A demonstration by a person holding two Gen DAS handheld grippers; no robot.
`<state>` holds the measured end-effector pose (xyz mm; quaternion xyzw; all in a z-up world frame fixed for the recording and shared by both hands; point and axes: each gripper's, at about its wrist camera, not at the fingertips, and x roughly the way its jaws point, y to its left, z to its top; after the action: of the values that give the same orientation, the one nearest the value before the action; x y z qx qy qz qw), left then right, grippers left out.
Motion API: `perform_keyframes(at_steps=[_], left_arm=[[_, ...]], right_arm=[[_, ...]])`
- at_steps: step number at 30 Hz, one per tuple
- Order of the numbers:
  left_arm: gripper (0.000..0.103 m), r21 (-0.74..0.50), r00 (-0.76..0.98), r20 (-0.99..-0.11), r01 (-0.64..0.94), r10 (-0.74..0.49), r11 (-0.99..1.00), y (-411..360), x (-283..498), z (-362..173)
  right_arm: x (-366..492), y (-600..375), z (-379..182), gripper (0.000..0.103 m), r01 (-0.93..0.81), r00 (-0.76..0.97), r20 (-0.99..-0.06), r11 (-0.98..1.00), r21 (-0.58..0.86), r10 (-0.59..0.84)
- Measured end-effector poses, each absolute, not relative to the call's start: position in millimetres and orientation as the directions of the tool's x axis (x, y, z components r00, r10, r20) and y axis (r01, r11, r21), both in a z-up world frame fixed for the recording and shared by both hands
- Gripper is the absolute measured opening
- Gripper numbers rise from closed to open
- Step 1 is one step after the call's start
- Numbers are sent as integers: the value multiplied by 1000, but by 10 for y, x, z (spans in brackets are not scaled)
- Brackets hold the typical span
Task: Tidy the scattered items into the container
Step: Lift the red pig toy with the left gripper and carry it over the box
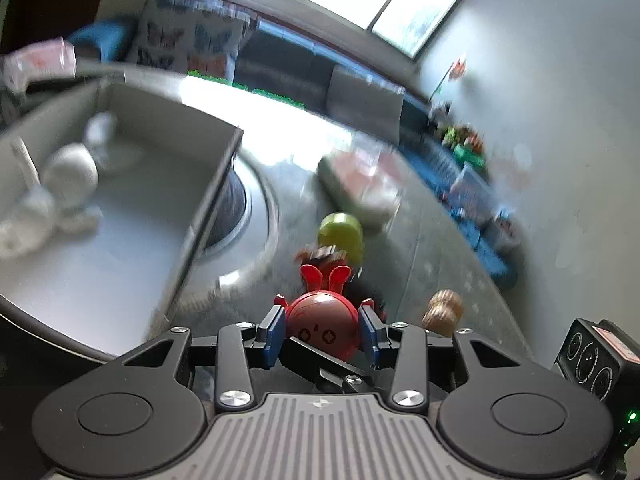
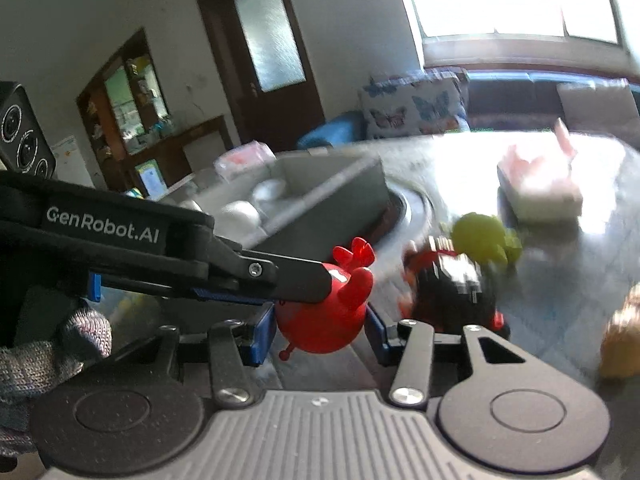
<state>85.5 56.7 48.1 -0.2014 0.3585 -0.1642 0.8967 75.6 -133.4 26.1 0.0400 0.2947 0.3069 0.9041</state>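
A round red toy with rabbit ears hangs above the table, to the right of the grey container. My left gripper is shut on it, with a blue pad on each side. In the right wrist view the same red toy also sits between the pads of my right gripper, which press on it. There the left gripper reaches in from the left, and its near finger lies across the toy. Several white figures lie inside the container.
On the round grey table stand a green toy, a black and red blocky toy and a tan toy. A pink and white tissue pack lies further back. A gloved hand shows at the lower left.
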Motion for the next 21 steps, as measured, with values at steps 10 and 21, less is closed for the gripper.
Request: perform_keyframes(at_steps=[10,21], left_arm=[[43,-466,801,-495,83,-337,881,1138,901,850],[43,-602,770,-534,-56,-349,796,1864,1435,517]], right_arm=[[1017,-791,738,48,-655,608,-426,727,207,670],[1634,-70,658,48,-710,501,-548,680,183,670]])
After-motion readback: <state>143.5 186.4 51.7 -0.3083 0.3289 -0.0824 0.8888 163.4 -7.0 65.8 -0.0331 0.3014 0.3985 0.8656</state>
